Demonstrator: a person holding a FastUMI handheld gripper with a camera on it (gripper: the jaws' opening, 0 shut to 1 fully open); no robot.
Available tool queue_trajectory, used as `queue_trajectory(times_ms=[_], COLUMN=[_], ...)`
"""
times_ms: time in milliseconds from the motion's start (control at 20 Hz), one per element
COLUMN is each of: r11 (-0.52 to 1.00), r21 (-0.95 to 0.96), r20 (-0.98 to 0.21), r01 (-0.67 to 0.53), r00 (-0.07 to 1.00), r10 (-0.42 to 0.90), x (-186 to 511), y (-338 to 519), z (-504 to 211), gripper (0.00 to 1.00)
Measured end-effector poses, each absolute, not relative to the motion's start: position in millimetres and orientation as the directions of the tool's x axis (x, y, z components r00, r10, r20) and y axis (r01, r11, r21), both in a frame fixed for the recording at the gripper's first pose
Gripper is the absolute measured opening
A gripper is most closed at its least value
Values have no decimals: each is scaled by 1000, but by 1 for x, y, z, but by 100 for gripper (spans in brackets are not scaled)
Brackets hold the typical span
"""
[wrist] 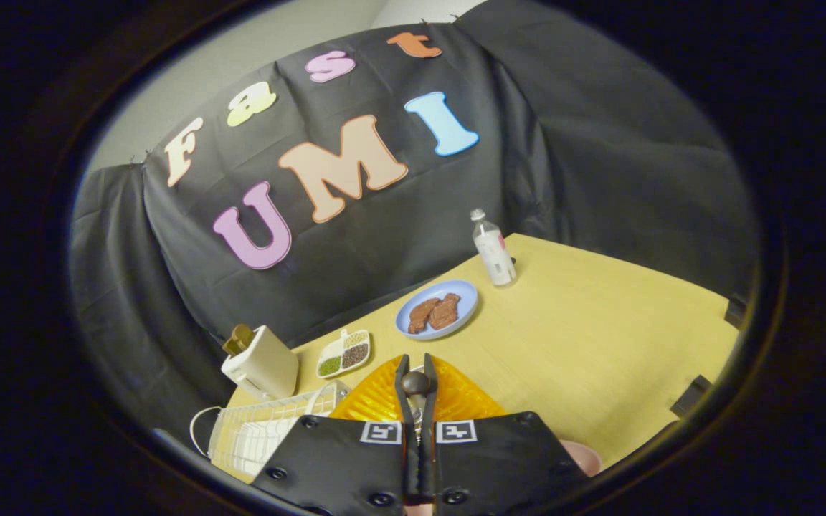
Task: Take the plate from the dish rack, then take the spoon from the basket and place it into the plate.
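The spoon (415,383) sits clamped between the two fingers of the tool (416,373), which press together on it from both sides; its dark rounded end shows near the fingertips, and a pale strip of it runs back down the narrow gap between them. Directly under and just beyond the fingertips lies the plate (384,401), an orange ribbed dish resting on the table (599,344), so the spoon hangs over it; whether the spoon touches it cannot be told. Just to the left of the plate stands a white wire dish rack (262,430), its near corner close to the plate's rim. Behind the rack is a cream toaster (262,365) with a brown piece poking from its top. Beside the toaster lies a small divided tray (343,354) holding green, brown and pale grains. Farther out on the table is a blue dish (436,309) with two brown pieces of food on it, and beyond that, near the black cloth wall, a clear bottle (493,249) stands upright. Part of a hand (581,456) shows at the tool's right side.
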State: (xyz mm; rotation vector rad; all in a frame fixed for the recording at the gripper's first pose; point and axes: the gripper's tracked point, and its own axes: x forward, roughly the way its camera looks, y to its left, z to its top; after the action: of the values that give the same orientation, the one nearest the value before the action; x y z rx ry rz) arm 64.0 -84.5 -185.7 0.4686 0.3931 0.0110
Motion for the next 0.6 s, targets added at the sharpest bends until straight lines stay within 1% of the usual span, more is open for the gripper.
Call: queue_trajectory(times_ms=[300,600], r11=[843,863], r21=[525,486], r20=[-336,-376], r01=[118,141], r00=[939,925], r10=[78,60], x=[33,-9], y=[-114,-127], z=[-149,-154], gripper=[4,4])
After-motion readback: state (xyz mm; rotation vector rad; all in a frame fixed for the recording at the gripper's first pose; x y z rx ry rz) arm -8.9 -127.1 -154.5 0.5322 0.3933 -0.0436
